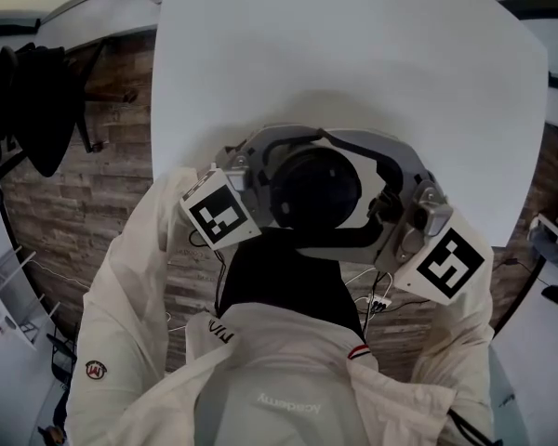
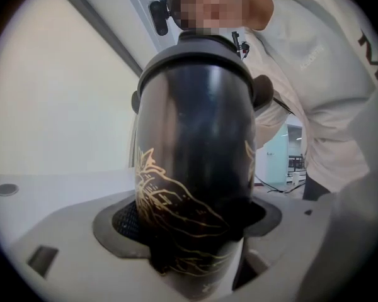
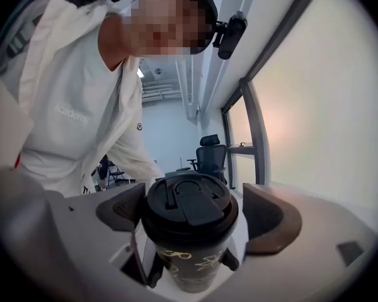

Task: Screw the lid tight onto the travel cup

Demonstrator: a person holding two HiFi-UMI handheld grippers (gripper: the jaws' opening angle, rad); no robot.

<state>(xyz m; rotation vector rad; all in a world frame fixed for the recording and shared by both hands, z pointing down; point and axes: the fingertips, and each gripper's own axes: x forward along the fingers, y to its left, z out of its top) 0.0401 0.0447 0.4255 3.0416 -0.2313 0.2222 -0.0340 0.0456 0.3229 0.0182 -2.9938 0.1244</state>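
Head view looks straight down on the travel cup (image 1: 314, 189), which is upright and close to the person's pale jacket (image 1: 288, 379), just off the near edge of a white table (image 1: 353, 63). The grey jaws of both grippers reach in around it from either side, and their marker cubes face the camera. In the left gripper view, the left gripper (image 2: 192, 219) has its jaws spread wide and clamped on the cup's lower body. The cup is black with a gold line drawing, and its wall fills the space between the two pads. In the right gripper view, the black lid (image 3: 190, 207) sits on the cup, its flip tab lying flat. It is low between the jaws of the right gripper (image 3: 195, 212), near their base. Those jaws are spread wider than the lid: the right-hand pad stands clear of the rim and the left-hand pad is just beside it, so nothing is pinched. An office chair (image 3: 211, 150) stands in the room beyond.
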